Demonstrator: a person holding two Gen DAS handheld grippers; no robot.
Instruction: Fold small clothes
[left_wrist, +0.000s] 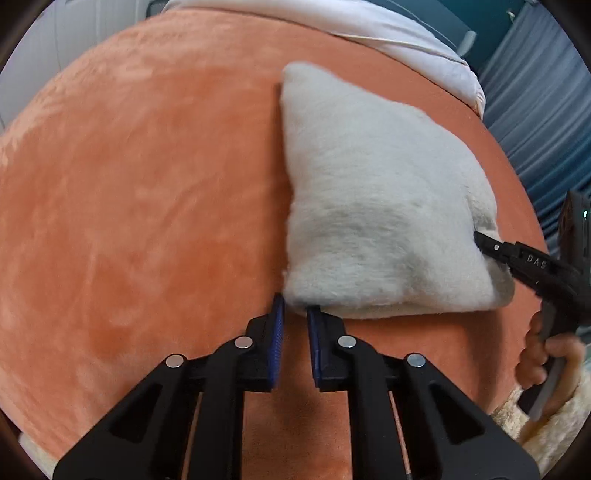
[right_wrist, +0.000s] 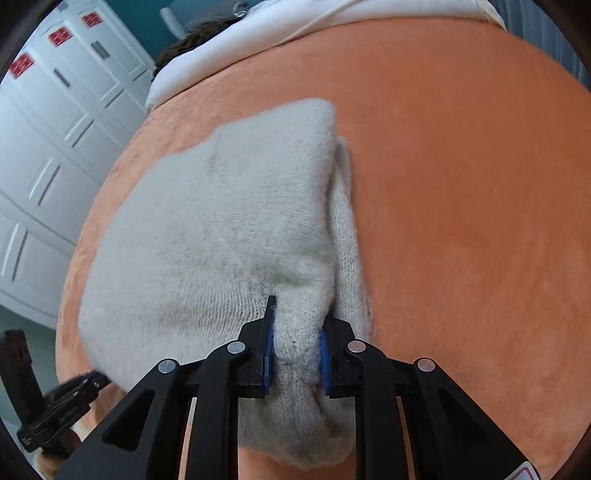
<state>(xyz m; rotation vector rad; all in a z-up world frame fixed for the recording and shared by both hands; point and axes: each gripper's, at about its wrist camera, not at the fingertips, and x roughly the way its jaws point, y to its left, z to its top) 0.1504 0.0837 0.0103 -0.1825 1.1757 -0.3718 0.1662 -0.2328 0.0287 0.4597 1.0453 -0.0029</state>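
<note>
A fluffy off-white folded garment lies on the orange blanket. My left gripper is open and empty, its blue pads just at the garment's near left corner. My right gripper is shut on a bunched fold of the garment at its near edge. In the left wrist view the right gripper pinches the garment's right side, held by a hand. In the right wrist view the left gripper shows at the lower left.
A white sheet or pillow lies at the bed's far edge. White cabinet doors stand to the left in the right wrist view. A blue-grey curtain hangs at the right. Bare orange blanket spreads right of the garment.
</note>
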